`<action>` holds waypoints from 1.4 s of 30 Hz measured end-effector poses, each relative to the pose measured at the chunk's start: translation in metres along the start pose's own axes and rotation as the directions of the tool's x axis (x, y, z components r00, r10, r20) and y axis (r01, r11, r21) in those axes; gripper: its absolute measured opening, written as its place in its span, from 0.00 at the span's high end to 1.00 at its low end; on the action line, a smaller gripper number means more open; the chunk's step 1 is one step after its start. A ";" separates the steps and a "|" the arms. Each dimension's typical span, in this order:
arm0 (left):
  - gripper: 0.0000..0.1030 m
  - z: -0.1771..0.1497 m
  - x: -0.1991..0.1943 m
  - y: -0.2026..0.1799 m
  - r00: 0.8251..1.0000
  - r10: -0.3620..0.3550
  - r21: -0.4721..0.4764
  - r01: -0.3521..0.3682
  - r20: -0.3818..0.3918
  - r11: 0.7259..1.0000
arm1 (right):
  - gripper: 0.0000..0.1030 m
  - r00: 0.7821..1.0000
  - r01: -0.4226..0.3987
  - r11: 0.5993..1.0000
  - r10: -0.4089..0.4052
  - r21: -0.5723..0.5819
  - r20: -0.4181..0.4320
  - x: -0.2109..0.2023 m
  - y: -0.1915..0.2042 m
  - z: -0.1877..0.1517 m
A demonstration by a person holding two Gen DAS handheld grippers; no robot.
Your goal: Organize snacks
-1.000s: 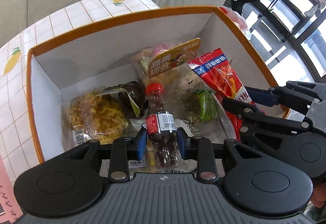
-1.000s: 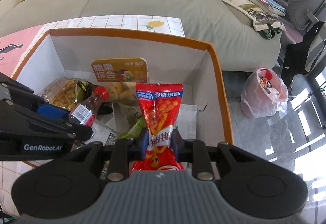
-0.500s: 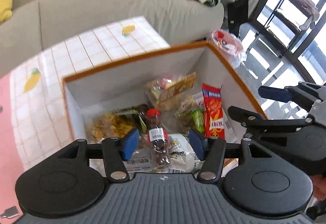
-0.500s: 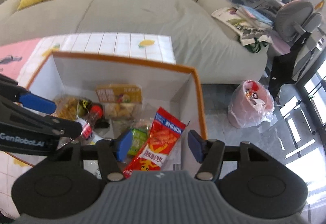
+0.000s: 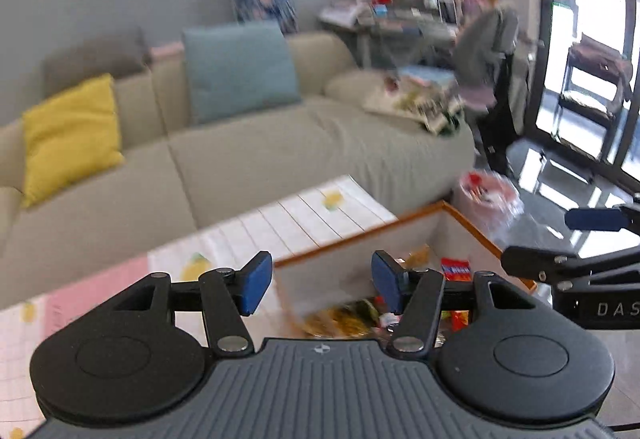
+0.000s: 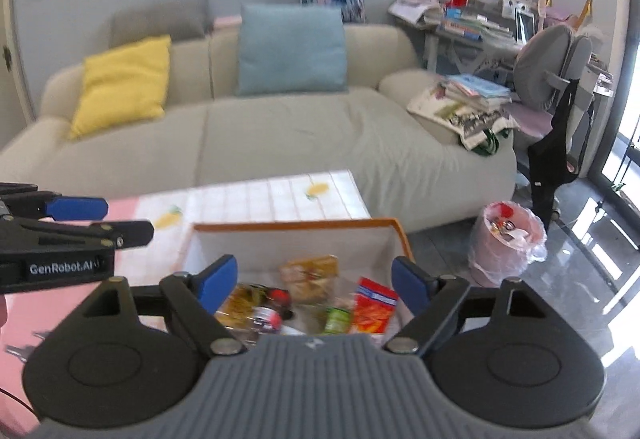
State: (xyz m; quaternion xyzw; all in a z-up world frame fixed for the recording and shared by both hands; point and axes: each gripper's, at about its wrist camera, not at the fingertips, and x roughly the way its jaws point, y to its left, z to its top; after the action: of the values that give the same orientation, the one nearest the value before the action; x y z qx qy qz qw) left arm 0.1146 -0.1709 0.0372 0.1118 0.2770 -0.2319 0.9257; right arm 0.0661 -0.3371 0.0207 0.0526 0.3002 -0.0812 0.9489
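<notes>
An orange-rimmed white box (image 6: 296, 226) sits on the tiled tablecloth and holds several snacks. Inside it lie a small red-capped bottle (image 6: 269, 313), a red snack packet (image 6: 374, 305), a yellow packet (image 6: 236, 303), a green packet (image 6: 336, 319) and an orange-labelled fruit bag (image 6: 310, 275). The box also shows in the left wrist view (image 5: 360, 239), with the red packet (image 5: 455, 268) in it. My right gripper (image 6: 314, 283) is open and empty, raised above the box's near side. My left gripper (image 5: 322, 283) is open and empty, raised above the box's left part.
A beige sofa (image 6: 280, 135) with a yellow cushion (image 6: 124, 83) and a blue cushion (image 6: 292, 47) stands behind the table. A pink-bagged bin (image 6: 506, 239) stands on the floor to the right. A grey chair (image 6: 552, 71) and a cluttered desk are at the far right.
Both grippers let go of the bottle and the red packet, which now lie in the box. Both opened wide and rose up and back from the box.
</notes>
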 end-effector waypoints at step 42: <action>0.16 -0.128 -0.069 0.053 0.967 0.177 -0.139 -0.203 -0.181 0.969 | 0.03 0.993 0.038 0.997 -0.044 -0.061 -0.109 -0.033 0.105 -0.112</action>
State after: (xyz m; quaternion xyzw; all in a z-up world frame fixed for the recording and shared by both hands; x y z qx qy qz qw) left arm 0.0310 -0.0567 -0.0249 0.0841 0.3591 -0.1094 0.9230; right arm -0.0040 -0.2132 -0.0463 0.0230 0.3557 -0.0888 0.9301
